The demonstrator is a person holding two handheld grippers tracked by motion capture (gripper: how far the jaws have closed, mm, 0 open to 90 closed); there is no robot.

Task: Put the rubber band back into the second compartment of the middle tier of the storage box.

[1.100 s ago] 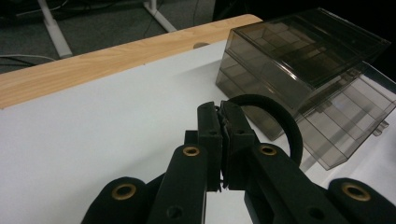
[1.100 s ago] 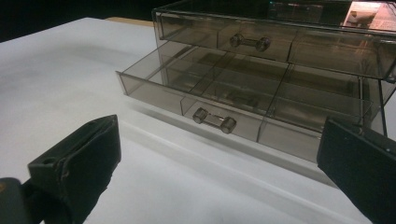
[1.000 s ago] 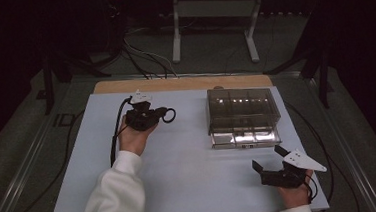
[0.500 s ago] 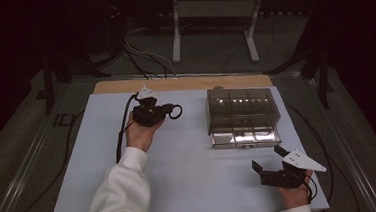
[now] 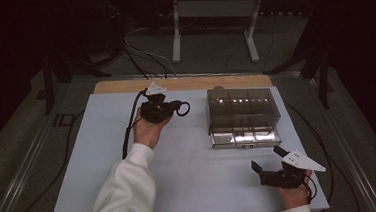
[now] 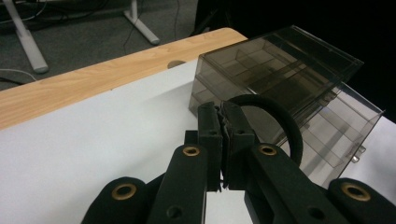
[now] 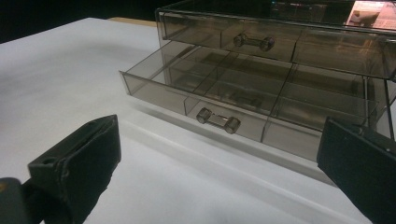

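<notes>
Left hand-held gripper (image 6: 223, 140) clamped on black hair tie (image 6: 280, 121), right hand-held gripper (image 5: 273, 164) wide open, empty

Left claw (image 5: 175, 108) clamped shut, raised; right claw (image 5: 269, 162) spread wide, low.

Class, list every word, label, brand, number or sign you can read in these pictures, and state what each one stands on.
None can be read. The smoky drawer box, the black ring in the left gripper and the white table cover bear no lettering. The bright patch on the box top in the right gripper view is only a blurred reflection.
</notes>
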